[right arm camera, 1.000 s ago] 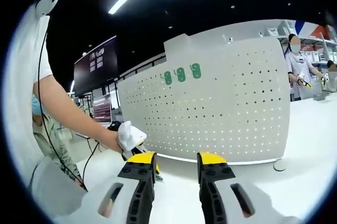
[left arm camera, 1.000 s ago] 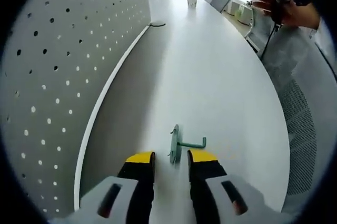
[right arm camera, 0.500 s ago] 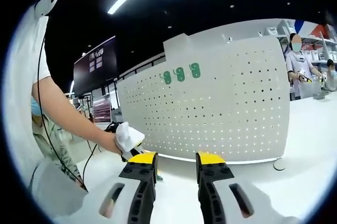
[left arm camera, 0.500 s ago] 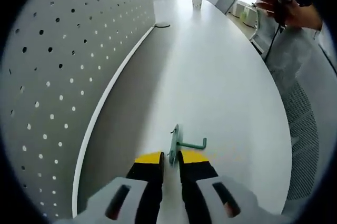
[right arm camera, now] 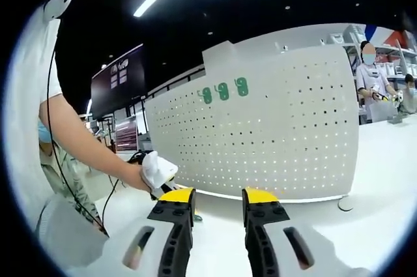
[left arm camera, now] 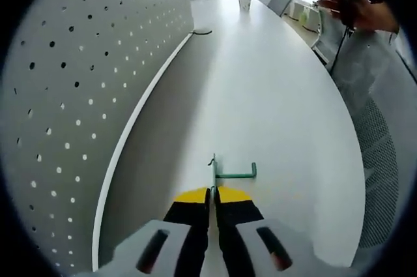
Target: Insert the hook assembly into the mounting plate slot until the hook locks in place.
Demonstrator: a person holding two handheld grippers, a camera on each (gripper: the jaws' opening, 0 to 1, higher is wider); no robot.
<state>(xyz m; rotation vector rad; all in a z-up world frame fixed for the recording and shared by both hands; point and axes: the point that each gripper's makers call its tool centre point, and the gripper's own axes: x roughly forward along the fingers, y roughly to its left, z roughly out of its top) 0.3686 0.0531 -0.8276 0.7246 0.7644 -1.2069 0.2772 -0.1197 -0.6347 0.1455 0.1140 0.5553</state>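
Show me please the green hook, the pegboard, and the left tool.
green hook [left arm camera: 236, 174], left gripper view, on its horizontal arm.
pegboard [right arm camera: 273, 133], right gripper view, on its perforated face.
left tool [left arm camera: 213, 193], left gripper view, between its yellow tips.

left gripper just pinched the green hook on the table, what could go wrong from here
1. The left gripper holds the green hook only by its thin back plate, so it may twist or slip when lifted.
2. Three green hooks already hang high on the pegboard; a tilted hook could miss the holes and fail to lock.
3. The right gripper is open and idle, so nothing steadies the pegboard.
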